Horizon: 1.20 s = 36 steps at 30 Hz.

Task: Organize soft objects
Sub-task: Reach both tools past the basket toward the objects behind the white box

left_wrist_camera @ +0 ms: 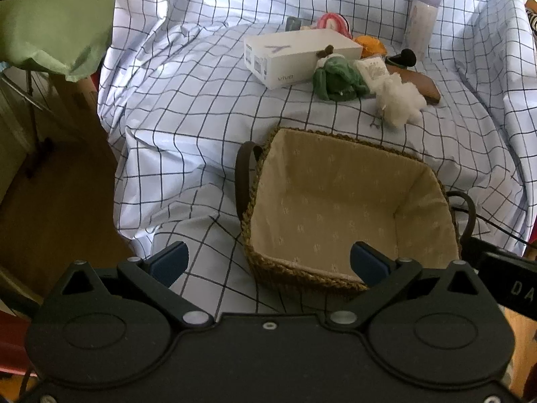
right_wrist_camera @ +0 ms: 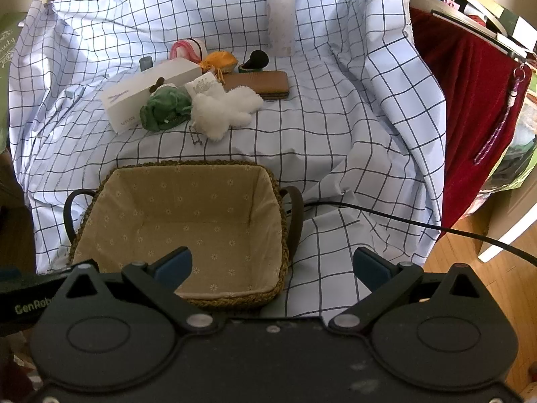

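Observation:
A woven basket with a beige lining stands empty on the checked cloth; it also shows in the right wrist view. Behind it lie a green plush toy, a white fluffy toy, an orange soft thing and a pink one. My left gripper is open and empty at the basket's near left corner. My right gripper is open and empty at the basket's near right corner.
A white "vivo" box, a brown flat case, a lilac bottle and a black round object stand at the back. A black cable runs right. Red cloth hangs right.

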### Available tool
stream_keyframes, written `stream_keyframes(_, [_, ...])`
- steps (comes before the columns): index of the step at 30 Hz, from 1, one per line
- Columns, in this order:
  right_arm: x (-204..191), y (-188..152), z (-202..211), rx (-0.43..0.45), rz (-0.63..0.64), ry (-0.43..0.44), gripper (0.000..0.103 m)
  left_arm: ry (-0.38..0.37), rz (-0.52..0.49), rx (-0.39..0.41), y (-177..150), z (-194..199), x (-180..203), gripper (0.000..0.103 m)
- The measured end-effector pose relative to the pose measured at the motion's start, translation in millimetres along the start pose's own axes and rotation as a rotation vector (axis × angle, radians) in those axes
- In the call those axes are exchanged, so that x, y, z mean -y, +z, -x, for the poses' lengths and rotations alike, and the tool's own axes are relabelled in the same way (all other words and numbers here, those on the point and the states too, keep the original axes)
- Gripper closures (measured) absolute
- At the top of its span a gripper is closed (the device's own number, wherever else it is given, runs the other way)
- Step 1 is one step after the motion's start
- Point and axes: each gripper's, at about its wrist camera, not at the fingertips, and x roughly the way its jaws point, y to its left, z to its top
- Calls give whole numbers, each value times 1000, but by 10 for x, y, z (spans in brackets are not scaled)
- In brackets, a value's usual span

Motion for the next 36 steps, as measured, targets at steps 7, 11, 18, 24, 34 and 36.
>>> stream_keyframes(7, [-13,119,-103,-12,-14,12,1,4,13,-39,64,-123,-24,3])
stream_keyframes(11, [-45,231,-152,-13,-15,15,1,4,21,-54,163,-174,-51,3])
stream_keyframes(18, [-67,487,-278,-22,-23,10,1,-27,30,-92,479,-319,-76,3])
stream_keyframes(24, [-93,729,-437,-31,-28,6,1,-10,27,-76,738,-445,-69,3])
stream_keyframes(34, [-121,1173,-826,-35,-72,51,1,4,29,24,1106,-651,-133,7])
stream_keyframes(36, [-122,1241,-924,-32,-89,55,1,-10,20,26,1174,-715,-131,9])
